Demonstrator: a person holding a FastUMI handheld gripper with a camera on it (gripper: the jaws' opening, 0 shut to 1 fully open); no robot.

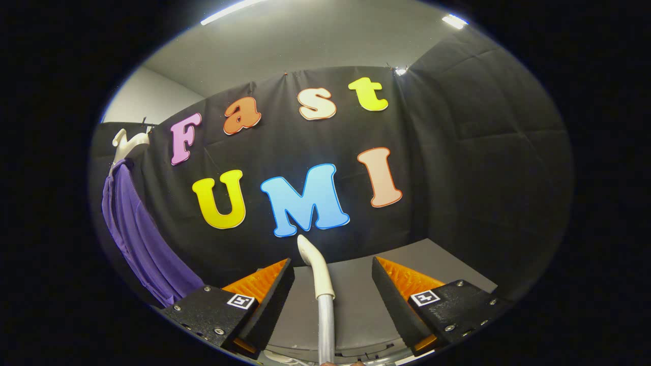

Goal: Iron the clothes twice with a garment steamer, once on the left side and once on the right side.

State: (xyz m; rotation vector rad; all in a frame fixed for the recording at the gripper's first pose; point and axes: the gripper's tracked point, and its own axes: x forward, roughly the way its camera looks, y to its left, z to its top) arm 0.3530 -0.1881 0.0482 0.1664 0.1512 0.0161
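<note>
A purple garment (137, 229) hangs from a white hanger (124, 145) against the black cloth wall, far off to the left of my fingers. The garment steamer shows as a white curved piece (316, 267) on top of a silver tube (326, 325). It stands upright between my fingers, nearer the left one. My gripper (331, 260) is open, its fingers spread wide, and neither finger touches the steamer. The steamer's lower part is hidden below the view.
A grey table top (356, 300) lies under and beyond the fingers and reaches the black cloth wall. A second black padded wall (483, 168) closes the right side. Ceiling lights (454, 21) shine above.
</note>
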